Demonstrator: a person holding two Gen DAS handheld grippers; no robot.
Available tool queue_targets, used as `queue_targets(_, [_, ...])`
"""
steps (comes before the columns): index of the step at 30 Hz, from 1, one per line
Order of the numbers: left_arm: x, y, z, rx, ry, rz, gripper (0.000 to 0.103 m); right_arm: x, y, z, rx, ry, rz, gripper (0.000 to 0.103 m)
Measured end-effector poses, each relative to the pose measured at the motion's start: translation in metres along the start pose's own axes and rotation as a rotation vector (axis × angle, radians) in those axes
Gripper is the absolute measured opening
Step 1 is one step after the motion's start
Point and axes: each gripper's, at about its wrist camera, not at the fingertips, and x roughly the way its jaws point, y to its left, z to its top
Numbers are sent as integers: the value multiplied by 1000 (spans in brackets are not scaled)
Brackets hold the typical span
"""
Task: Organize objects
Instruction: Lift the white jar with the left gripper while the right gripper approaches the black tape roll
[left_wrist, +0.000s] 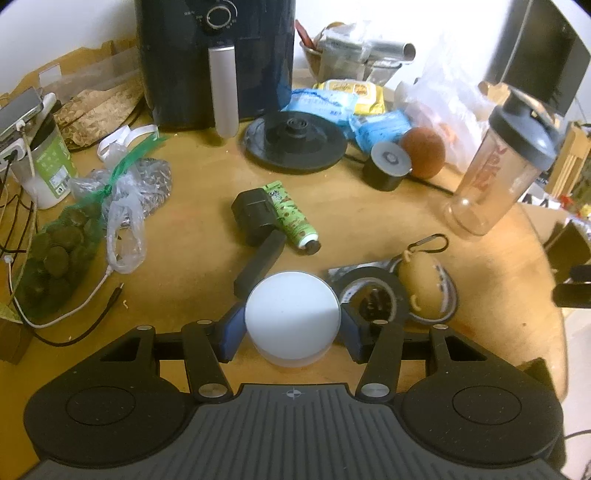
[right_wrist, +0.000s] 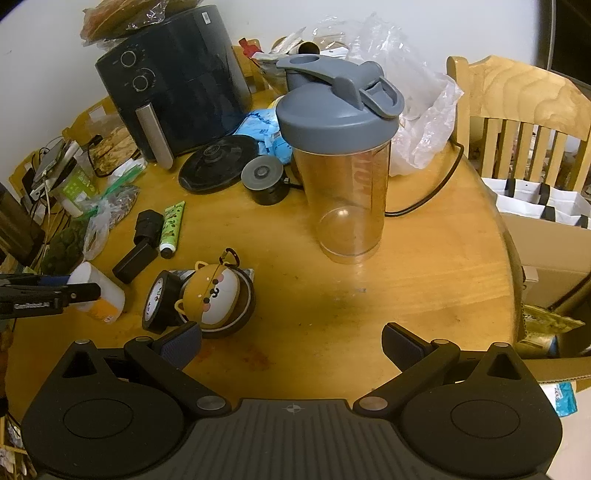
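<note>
My left gripper (left_wrist: 291, 328) is shut on a white bottle (left_wrist: 291, 314) with a round white cap, its blue pads pressing on both sides. In the right wrist view the same bottle (right_wrist: 99, 291) shows an orange label and leans in the left gripper (right_wrist: 79, 286) at the table's left side. My right gripper (right_wrist: 291, 339) stands open over bare wood with nothing between its fingers. Just ahead of the left gripper lie a black tape roll (left_wrist: 369, 295) and a brown bear-shaped case (left_wrist: 421, 288), which also sit left of the right gripper's left finger as the bear case (right_wrist: 212, 295).
On the round wooden table (right_wrist: 369, 295) stand a clear shaker bottle (right_wrist: 343, 162) with a grey lid, a black air fryer (left_wrist: 214, 62) and a kettle base (left_wrist: 295, 140). A green tube (left_wrist: 291, 214) and black adapter (left_wrist: 258, 221) lie mid-table. Bags and cables crowd the left; a wooden chair (right_wrist: 517, 110) is at the right.
</note>
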Motion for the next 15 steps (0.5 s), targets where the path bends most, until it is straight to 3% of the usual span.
queue_targets(15, [-39, -12, 1, -16, -75, -58, 53, -3, 13, 8, -47, -22, 44, 103])
